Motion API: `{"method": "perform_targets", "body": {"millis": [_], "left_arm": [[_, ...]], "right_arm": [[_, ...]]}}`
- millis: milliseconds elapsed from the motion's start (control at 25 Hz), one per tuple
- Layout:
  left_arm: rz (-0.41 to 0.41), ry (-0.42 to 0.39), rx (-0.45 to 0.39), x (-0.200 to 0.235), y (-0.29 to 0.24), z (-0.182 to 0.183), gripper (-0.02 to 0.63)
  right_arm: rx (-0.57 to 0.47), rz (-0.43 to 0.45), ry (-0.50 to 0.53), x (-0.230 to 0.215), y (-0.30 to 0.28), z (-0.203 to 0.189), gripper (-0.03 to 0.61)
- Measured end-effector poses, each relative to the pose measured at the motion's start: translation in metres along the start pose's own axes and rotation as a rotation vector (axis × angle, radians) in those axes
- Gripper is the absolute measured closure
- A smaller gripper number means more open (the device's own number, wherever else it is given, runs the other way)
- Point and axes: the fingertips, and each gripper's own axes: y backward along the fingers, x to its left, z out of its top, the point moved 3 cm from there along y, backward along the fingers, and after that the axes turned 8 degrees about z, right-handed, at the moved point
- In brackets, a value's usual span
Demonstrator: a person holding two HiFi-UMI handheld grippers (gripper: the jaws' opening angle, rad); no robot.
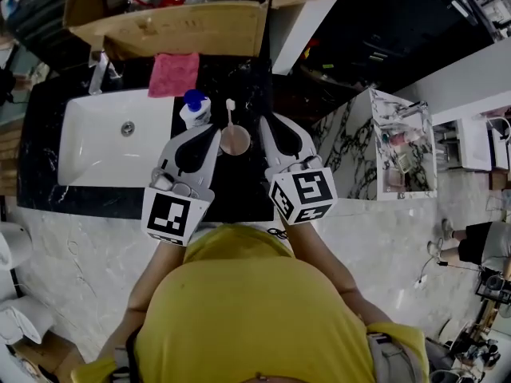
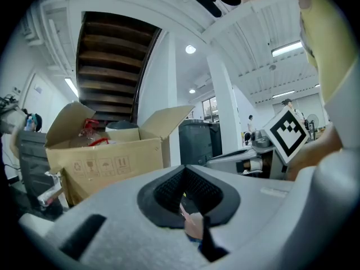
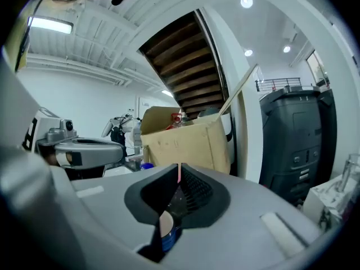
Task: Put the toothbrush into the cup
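Note:
A beige cup stands on the black counter with a toothbrush upright in it, white head at the top. My left gripper is just left of the cup and my right gripper just right of it. Both are off the cup and brush, tips together and nothing between them. In the left gripper view the jaws of that gripper meet, and the cup shows below through the gap. In the right gripper view that gripper is likewise closed above the cup.
A white bottle with a blue cap stands close to the left of the cup. A white sink with a faucet lies further left. A pink cloth and an open cardboard box are behind. A marble-patterned cabinet stands to the right.

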Motion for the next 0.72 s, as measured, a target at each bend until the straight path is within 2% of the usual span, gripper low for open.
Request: {"method": "perform_targets", "body": {"millis": [80,280,440,720], "left_arm": [[0.013,0.0,-0.031,0.001,0.003,0.017,0.609],[0.059,-0.01,-0.107,0.005,0.012,0.063,0.609],[0.08,-0.063,-0.132,0.006,0.025,0.086,0.609],[0.11,-0.047,-0.132,0.0,0.036,0.092,0.609]], "right_arm": [[-0.044,-0.031,0.028,-0.003,0.011,0.019,0.571],[-0.175,-0.108,0.118,-0.007,0.046,0.074,0.571],[-0.25,-0.157,0.183,-0.004,0.074,0.107,0.571],[-0.254,-0.135,0.201,0.011,0.092,0.116,0.568]]}}
